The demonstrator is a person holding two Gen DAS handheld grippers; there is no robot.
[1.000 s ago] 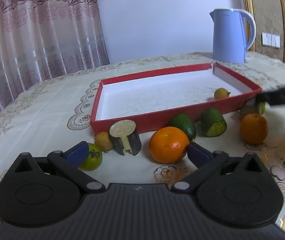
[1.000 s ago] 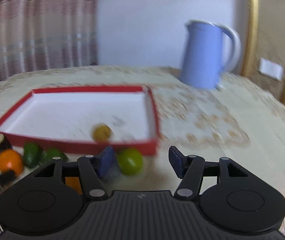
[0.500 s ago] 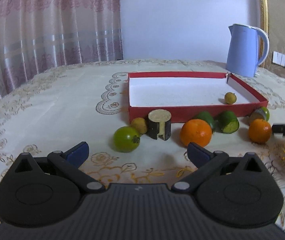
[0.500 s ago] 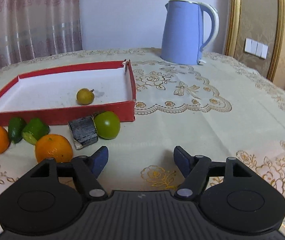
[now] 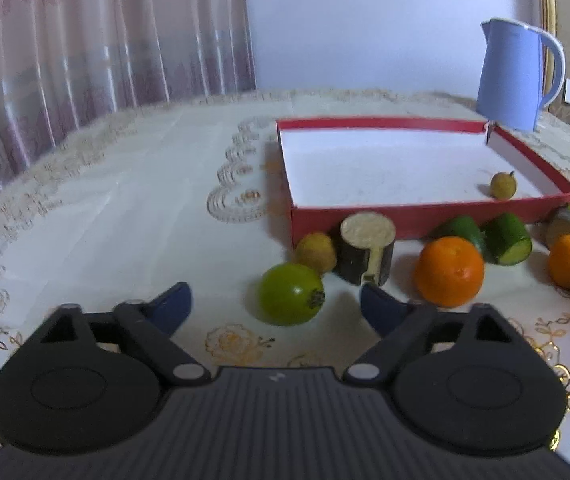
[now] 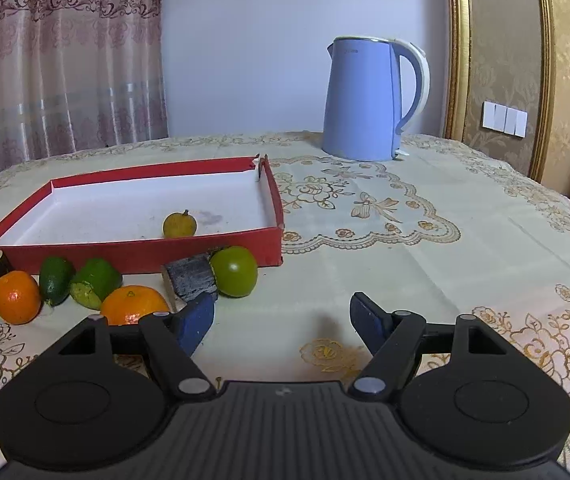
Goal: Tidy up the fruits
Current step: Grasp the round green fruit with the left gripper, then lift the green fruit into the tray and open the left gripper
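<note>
Left wrist view: left gripper (image 5: 275, 302) with jaws apart, holding nothing; a green round fruit (image 5: 291, 294) lies on the tablecloth (image 5: 125, 208) between the fingertips, contact not evident.
Right wrist view: right gripper (image 6: 281, 320) with jaws apart, empty, over bare cloth.
Tray: red tray (image 6: 133, 251) with white floor, holding one small yellow fruit (image 6: 179, 225).
Loose fruit: row along the tray's near wall, outside it: two oranges (image 6: 17, 297), green pieces (image 6: 95, 282), a dark cut cylinder (image 6: 190, 280), possibly eggplant, and a second green fruit (image 6: 234, 271).
Background: blue kettle (image 6: 369, 98) beyond the tray.
</note>
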